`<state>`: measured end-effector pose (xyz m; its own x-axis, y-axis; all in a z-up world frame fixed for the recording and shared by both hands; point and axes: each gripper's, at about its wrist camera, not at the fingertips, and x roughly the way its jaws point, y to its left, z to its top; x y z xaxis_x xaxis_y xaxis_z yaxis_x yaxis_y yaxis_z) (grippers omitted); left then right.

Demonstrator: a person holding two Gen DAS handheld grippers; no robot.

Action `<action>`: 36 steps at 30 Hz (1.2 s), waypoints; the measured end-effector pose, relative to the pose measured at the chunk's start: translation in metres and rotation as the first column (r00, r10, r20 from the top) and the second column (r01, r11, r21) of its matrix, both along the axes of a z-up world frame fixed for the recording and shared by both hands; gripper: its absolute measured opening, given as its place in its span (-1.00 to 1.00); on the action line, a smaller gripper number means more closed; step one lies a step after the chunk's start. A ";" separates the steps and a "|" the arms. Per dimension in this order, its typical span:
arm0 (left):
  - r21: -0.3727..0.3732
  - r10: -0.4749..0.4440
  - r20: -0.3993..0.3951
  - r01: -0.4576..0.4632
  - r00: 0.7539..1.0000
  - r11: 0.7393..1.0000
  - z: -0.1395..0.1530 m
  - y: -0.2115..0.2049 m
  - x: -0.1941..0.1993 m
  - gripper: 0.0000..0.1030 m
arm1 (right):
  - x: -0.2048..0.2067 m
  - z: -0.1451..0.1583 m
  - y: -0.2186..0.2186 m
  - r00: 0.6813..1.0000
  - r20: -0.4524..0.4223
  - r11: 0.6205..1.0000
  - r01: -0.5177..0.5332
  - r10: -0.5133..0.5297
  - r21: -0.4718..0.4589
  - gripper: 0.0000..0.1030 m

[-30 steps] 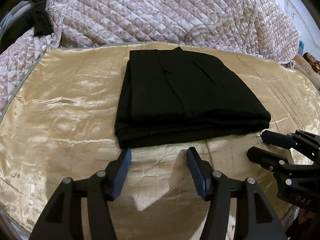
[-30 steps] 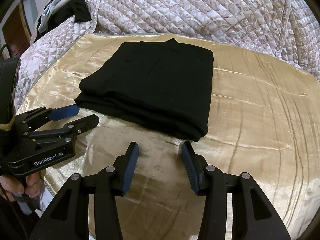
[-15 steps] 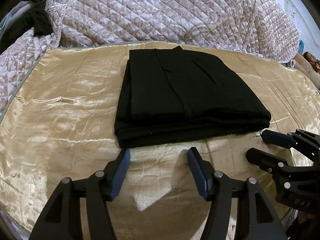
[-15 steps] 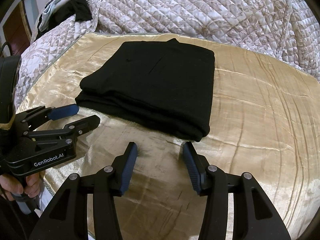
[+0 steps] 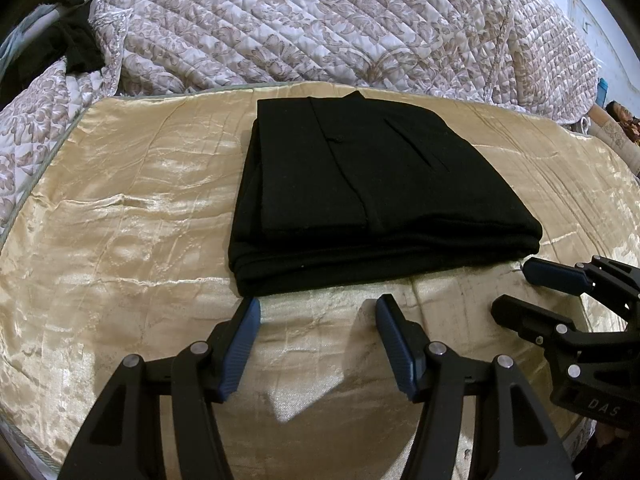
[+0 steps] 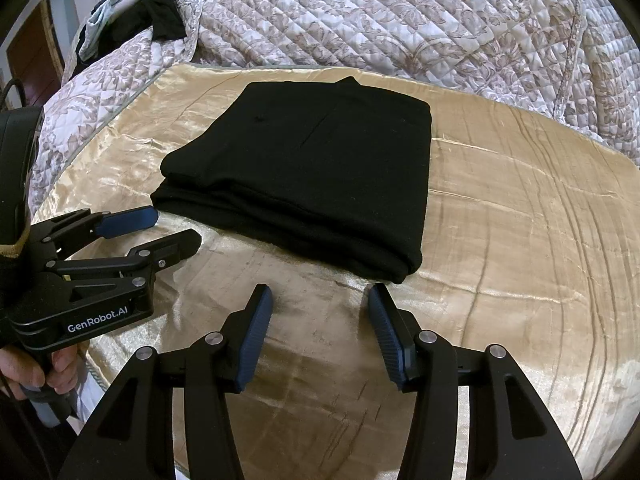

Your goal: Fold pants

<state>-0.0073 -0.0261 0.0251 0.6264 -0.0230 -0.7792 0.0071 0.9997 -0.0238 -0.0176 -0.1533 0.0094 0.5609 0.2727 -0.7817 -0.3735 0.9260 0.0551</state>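
Black pants [image 5: 372, 196] lie folded into a flat rectangle on a shiny gold cloth [image 5: 132, 208]; they also show in the right wrist view [image 6: 312, 176]. My left gripper [image 5: 318, 308] is open and empty, just short of the stack's near edge. It also shows at the left of the right wrist view [image 6: 174, 226]. My right gripper [image 6: 320, 296] is open and empty, near the stack's near right corner. It shows at the right of the left wrist view [image 5: 512, 288].
A quilted floral bedspread [image 5: 320, 28] is bunched up behind the gold cloth. Dark and pale clothes [image 6: 132, 4] lie at the far left corner. The bed's near edge runs just below the grippers. A person's hand [image 6: 36, 372] holds the left gripper's handle.
Both grippers have drawn back very slightly from the folded pants. The pants have not moved and both jaws stay open.
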 end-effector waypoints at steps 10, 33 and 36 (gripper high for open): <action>0.004 -0.003 -0.002 0.003 1.000 1.000 0.000 0.000 0.001 0.25 | 0.000 0.001 0.001 1.000 0.000 1.000 0.001 -0.001 0.000 -0.01; 0.009 -0.018 -0.011 0.018 1.000 1.000 -0.001 0.002 0.001 0.34 | -0.001 -0.001 0.002 1.000 0.004 1.000 -0.013 0.013 -0.011 0.04; 0.021 -0.021 -0.012 0.021 1.000 1.000 0.000 -0.001 0.000 0.36 | -0.001 -0.001 0.002 1.000 0.004 1.000 -0.012 0.012 -0.011 0.04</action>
<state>-0.0072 -0.0271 0.0246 0.6170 -0.0193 -0.7867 0.0280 0.9996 -0.0025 -0.0186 -0.1509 0.0087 0.5605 0.2709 -0.7826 -0.3850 0.9219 0.0434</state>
